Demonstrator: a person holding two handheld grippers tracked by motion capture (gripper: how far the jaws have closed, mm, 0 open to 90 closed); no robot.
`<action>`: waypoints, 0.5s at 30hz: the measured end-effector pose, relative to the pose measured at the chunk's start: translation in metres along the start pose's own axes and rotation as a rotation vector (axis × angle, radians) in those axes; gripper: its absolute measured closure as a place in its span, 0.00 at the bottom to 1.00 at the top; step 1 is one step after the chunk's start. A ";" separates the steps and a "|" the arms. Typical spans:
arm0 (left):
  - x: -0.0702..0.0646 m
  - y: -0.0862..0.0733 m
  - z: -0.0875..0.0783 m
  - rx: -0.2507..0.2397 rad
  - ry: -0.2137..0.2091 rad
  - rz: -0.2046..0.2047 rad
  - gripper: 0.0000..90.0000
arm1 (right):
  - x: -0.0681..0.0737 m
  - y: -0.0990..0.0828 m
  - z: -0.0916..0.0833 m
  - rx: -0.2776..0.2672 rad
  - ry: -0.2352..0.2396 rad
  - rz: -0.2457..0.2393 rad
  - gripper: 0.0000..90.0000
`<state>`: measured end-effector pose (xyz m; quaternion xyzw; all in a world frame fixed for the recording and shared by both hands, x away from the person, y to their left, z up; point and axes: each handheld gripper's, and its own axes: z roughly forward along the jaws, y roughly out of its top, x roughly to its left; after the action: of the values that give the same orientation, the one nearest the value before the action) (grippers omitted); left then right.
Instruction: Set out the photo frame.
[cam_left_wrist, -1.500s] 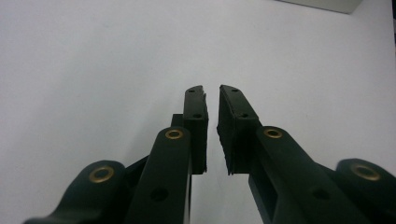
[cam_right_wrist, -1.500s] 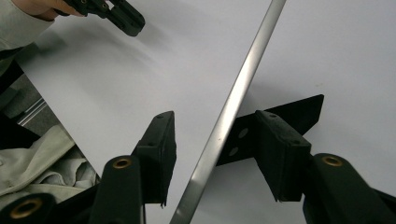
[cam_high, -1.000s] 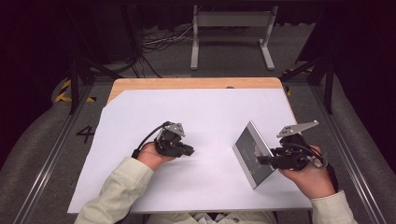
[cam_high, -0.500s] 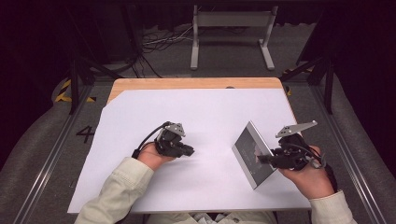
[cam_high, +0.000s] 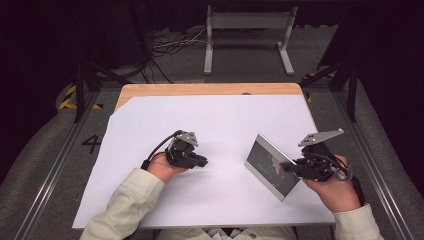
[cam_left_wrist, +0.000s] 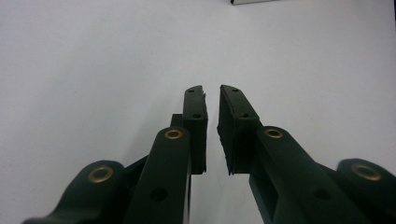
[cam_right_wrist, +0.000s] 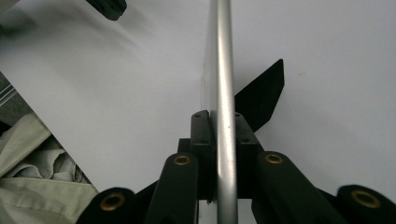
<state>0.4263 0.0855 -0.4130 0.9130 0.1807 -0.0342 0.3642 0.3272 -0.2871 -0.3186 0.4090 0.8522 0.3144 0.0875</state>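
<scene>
A silver-edged picture frame (cam_high: 270, 165) with a dark glass face stands tilted on the white sheet at the right. My right gripper (cam_high: 289, 167) is shut on its right edge. In the right gripper view that metal edge (cam_right_wrist: 223, 56) runs straight up between the pads (cam_right_wrist: 201, 135), my right gripper (cam_right_wrist: 219, 116) is clamped on it, and the frame's black back stand (cam_right_wrist: 264, 93) juts out to the right. My left gripper (cam_high: 202, 161) rests on the sheet left of centre, pointing at the frame. Its jaws (cam_left_wrist: 212, 91) stand almost together with nothing between them.
A white sheet (cam_high: 225, 120) covers the wooden table (cam_high: 200, 89). A corner of the frame (cam_left_wrist: 252, 1) shows at the top of the left gripper view. A pale sleeve (cam_right_wrist: 32, 163) lies at the lower left of the right gripper view. Dark floor, rails and cables surround the table.
</scene>
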 end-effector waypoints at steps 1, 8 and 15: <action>0.000 0.000 0.000 -0.002 0.002 -0.001 0.90 | 0.001 0.001 -0.001 -0.005 -0.004 -0.006 0.93; 0.001 -0.003 -0.003 -0.006 0.011 -0.010 0.90 | 0.001 0.004 -0.004 -0.015 -0.013 -0.019 0.93; 0.003 -0.008 -0.008 -0.011 0.025 -0.031 0.88 | 0.001 0.015 -0.008 -0.054 0.020 -0.049 0.93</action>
<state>0.4254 0.0970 -0.4133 0.9084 0.1994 -0.0273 0.3664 0.3329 -0.2829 -0.3034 0.3823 0.8540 0.3393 0.0975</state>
